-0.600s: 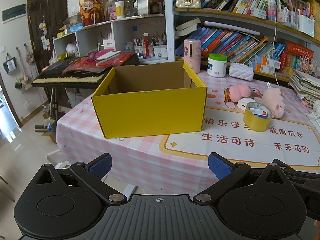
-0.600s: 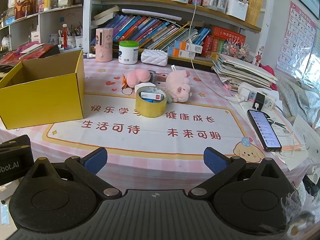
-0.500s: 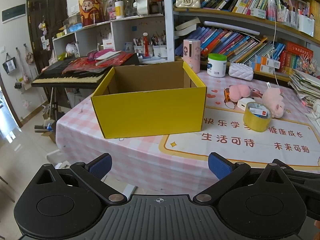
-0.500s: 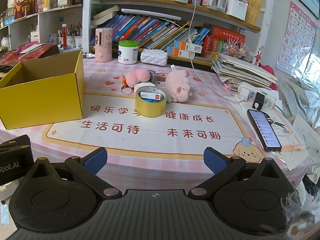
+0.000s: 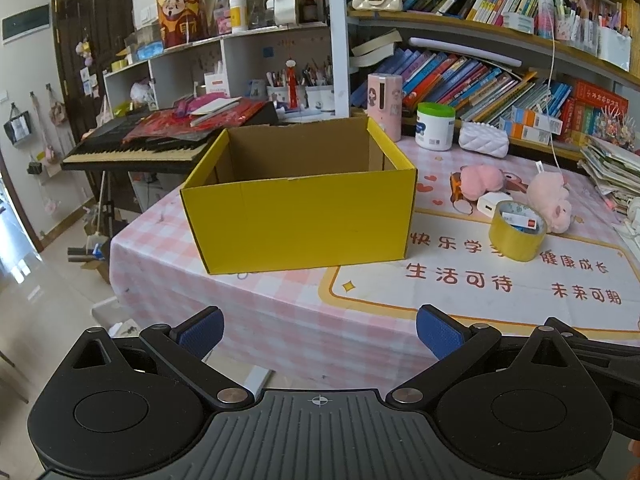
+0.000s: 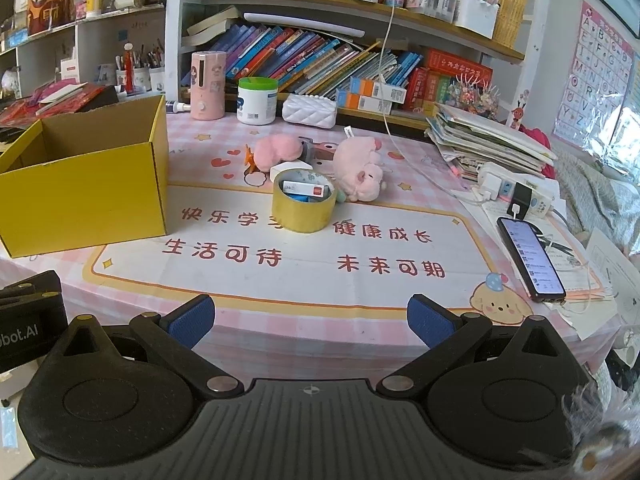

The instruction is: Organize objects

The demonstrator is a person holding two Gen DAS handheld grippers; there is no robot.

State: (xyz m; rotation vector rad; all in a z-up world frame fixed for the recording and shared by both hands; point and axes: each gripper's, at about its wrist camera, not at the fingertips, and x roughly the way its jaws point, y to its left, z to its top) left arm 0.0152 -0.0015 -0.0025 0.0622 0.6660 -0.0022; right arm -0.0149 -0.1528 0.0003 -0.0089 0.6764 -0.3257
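Pink checked tablecloth (image 5: 280, 300), yellow cardboard box (image 5: 298, 220)

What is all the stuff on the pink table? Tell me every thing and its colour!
cardboard box: one, yellow, left side of table, open on top
tape roll: one, yellow, middle, small white box inside it
plush toys: two, pink, behind the tape roll
charger block: one, white, just behind the tape roll
jar: one, white with green lid, back of table
phone: one, black, screen lit, right edge
left gripper: one, black with blue pads, open
right gripper: one, black with blue pads, open
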